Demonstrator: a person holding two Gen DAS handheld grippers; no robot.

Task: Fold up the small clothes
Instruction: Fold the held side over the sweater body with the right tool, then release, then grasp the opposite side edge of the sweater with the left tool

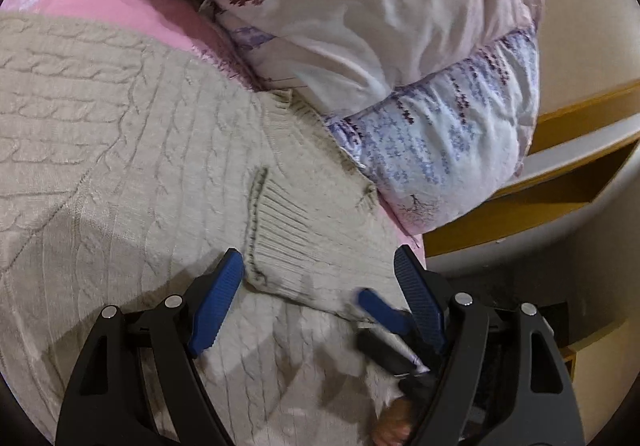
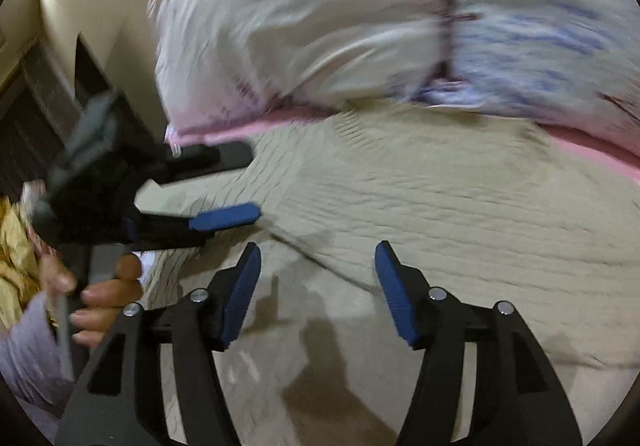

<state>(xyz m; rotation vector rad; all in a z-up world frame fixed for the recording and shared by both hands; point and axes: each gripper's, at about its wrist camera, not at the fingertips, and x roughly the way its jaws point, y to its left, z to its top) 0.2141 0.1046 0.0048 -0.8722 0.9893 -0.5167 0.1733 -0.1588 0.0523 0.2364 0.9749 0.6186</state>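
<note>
A cream cable-knit sweater [image 1: 132, 149] lies spread on a pink bed. Its ribbed cuff [image 1: 288, 238] lies folded over the body. My left gripper [image 1: 320, 266] is open, its blue pads on either side of that cuff, just above it. The right gripper's blue fingertip [image 1: 380, 310] shows low on the right of this view. In the right wrist view the sweater [image 2: 440, 205] fills the middle. My right gripper [image 2: 318, 258] is open and empty above it. The left gripper [image 2: 224, 217] shows at the left, held by a hand [image 2: 104, 298]. This view is blurred.
Floral white and purple pillows [image 1: 360, 25] are piled at the head of the bed, touching the sweater's far edge; they also show in the right wrist view [image 2: 320, 25]. The pink sheet [image 1: 120, 5] shows behind. A yellow wooden shelf unit [image 1: 560, 181] stands beside the bed.
</note>
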